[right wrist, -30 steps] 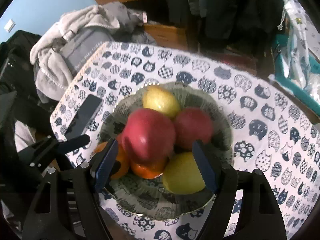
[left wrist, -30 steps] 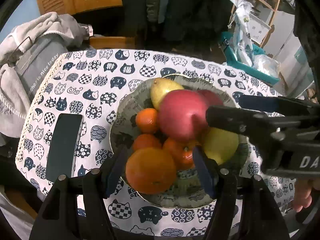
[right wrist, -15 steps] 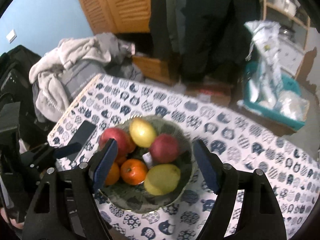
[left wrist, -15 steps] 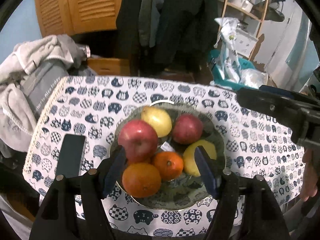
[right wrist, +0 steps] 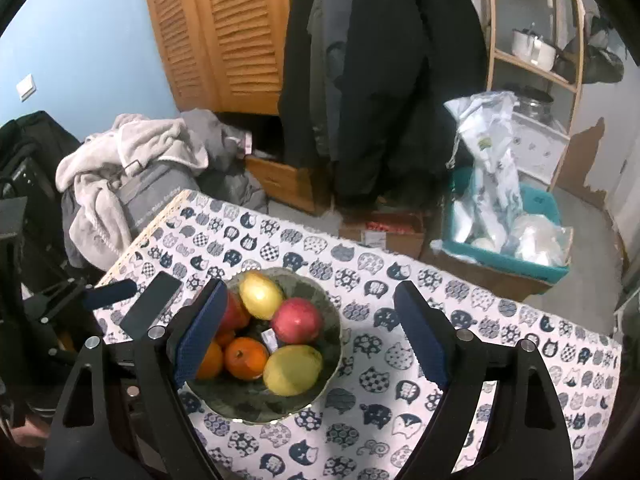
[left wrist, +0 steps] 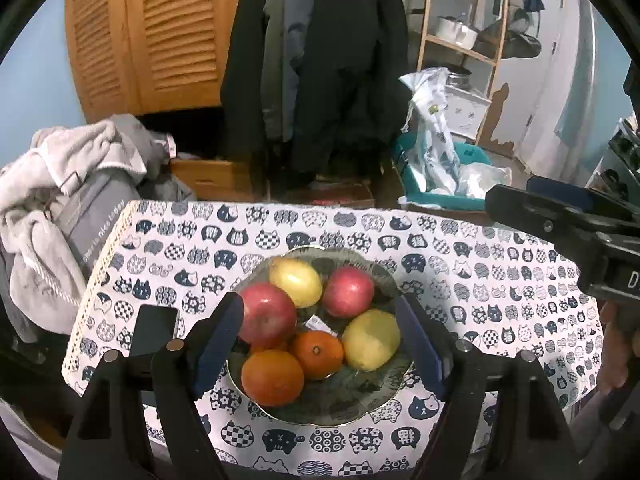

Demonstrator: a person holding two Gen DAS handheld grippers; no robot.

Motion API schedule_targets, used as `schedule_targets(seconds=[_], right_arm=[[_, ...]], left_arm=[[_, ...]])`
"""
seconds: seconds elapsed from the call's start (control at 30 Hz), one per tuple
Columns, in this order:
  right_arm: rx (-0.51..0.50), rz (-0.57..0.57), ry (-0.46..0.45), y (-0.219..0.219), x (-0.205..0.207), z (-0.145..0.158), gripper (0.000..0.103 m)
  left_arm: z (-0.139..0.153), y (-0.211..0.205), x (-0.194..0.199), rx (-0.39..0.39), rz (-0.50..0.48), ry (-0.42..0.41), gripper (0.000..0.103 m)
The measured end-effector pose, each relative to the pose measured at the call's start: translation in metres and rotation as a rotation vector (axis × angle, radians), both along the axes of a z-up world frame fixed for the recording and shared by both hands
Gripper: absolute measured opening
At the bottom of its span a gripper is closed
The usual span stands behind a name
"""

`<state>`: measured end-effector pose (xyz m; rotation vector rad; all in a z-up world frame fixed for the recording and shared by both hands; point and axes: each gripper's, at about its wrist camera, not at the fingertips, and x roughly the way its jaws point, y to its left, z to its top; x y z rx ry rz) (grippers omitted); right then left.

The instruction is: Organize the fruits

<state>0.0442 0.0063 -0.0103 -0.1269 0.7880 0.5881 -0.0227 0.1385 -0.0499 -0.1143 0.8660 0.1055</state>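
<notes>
A patterned bowl [left wrist: 352,404] sits on the cat-print tablecloth [left wrist: 480,276] and holds two red apples [left wrist: 267,318], two yellow pears [left wrist: 296,282] and several oranges [left wrist: 273,378]. My left gripper [left wrist: 320,340] is open and empty, well above the bowl's near side. My right gripper [right wrist: 312,336] is open and empty, high above the bowl [right wrist: 256,404]; it also shows at the right of the left wrist view [left wrist: 560,224]. The fruit shows in the right wrist view: apple [right wrist: 297,320], pear [right wrist: 292,368], orange [right wrist: 246,358].
A black phone [left wrist: 152,330] lies on the cloth left of the bowl. Clothes are heaped [left wrist: 60,184] beyond the table's left edge. A teal bin with bags [right wrist: 508,240] and a wooden shelf [right wrist: 532,60] stand behind on the right.
Both grippers have pulled up and back from the bowl, so the fruit looks smaller. The big red apple, earlier raised on top, now rests in the bowl's left side.
</notes>
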Motion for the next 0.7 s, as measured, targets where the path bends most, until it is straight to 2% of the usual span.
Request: schedule_targets(seconds=[0.13, 0.43, 0.7], right_arm=[[0.012, -0.014, -0.023, -0.008, -0.005, 0.009, 0.088], [-0.002, -0.039, -0.05, -0.021, -0.011, 0.014, 0.089], [-0.002, -0.055, -0.043, -0.03, -0.011, 0.012, 0.089]], left_arm=[[0.011, -0.004, -0.004, 0.009, -0.001, -0.027, 0.086], [0.032, -0.011, -0.011, 0.025, -0.007, -0.084, 0.088], [0.042, -0.017, -0.014, 0.028, -0.008, -0.117, 0.1]])
